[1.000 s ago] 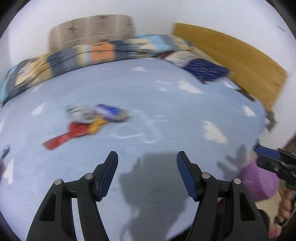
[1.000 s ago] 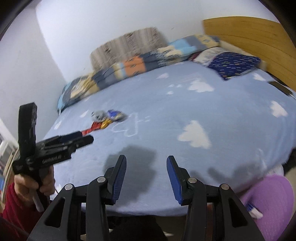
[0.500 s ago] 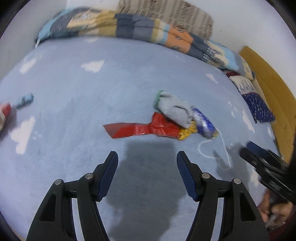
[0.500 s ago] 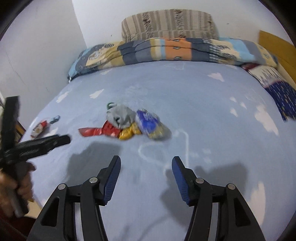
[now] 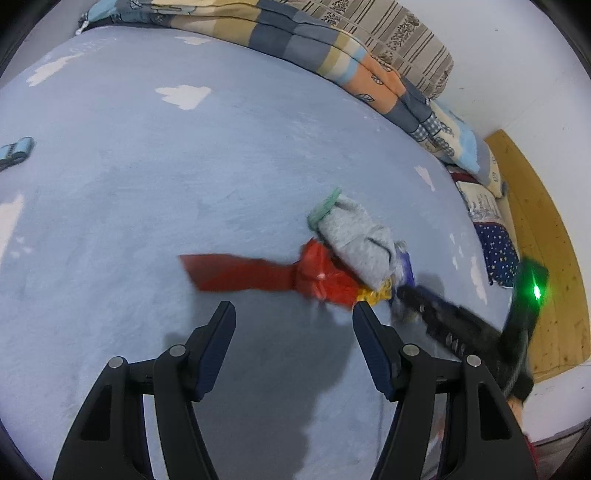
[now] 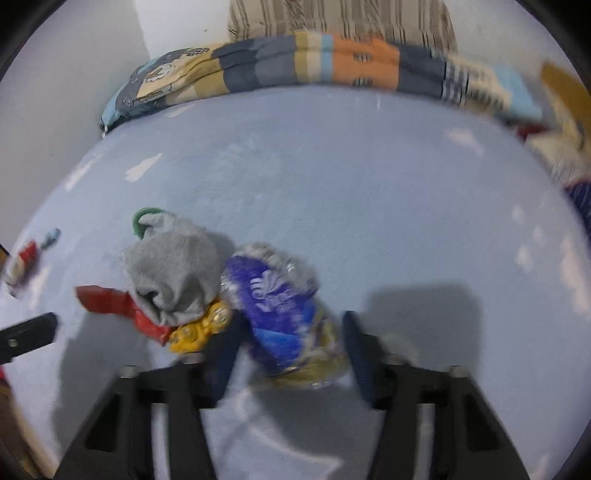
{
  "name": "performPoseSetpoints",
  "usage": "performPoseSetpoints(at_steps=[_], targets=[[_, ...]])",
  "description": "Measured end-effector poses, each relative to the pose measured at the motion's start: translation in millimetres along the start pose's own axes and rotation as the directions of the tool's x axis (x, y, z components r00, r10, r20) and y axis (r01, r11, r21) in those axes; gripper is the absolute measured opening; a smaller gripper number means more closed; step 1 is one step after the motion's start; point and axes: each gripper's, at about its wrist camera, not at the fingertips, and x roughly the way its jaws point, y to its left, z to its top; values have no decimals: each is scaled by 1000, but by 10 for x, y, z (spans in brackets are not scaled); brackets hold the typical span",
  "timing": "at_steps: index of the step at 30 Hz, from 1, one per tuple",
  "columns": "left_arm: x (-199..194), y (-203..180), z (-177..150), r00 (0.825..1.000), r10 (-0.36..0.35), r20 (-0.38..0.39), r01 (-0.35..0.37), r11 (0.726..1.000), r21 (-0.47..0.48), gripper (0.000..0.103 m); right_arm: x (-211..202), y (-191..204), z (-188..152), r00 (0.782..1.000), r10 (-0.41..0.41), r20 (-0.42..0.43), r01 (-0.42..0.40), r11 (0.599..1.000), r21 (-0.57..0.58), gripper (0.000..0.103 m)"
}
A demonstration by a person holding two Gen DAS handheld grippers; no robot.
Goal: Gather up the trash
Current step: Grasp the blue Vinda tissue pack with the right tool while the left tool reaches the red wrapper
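The right claw [image 6: 288, 347] has just been closing around the blue wrapper [image 6: 277, 306] on the bed [image 6: 332, 177], pads not visibly pressing it, while the left claw [image 5: 293, 317] stands open and empty.

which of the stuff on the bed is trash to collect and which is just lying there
Trash for the job:
- blue wrapper, between the right gripper fingers
- red wrapper
- yellow wrapper
- small wrappers near the bed edge, too blurred to be sure

Just lying about:
- grey sock, probably laundry
- folded quilt
- striped pillow
- blue cloud bedsheet
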Motion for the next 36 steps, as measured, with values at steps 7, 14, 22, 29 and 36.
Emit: performPoseSetpoints(at_steps=[7, 14, 22, 29, 36], targets=[[384, -92, 120, 1000, -8, -11, 8, 1000, 8, 66, -426, 5, -264, 998, 35, 45, -38, 997, 70, 5], [753, -172, 209, 999, 33, -35, -31, 998, 59, 73, -808, -93, -522, 990, 83, 115, -101, 981, 164, 5], [696, -390, 52, 994, 88, -58, -68, 958, 279, 12, -823, -179, -522, 983, 112, 149, -137, 976, 171, 20], [668, -364, -54, 981, 152, -117, -97, 919, 383, 0, -743, 13, -455, 982, 65, 179, -75, 996, 49, 52], [373, -65, 108, 997, 22, -72, -2, 963, 269, 1, -182, 266, -292, 987, -99, 123, 114, 986, -120, 52]])
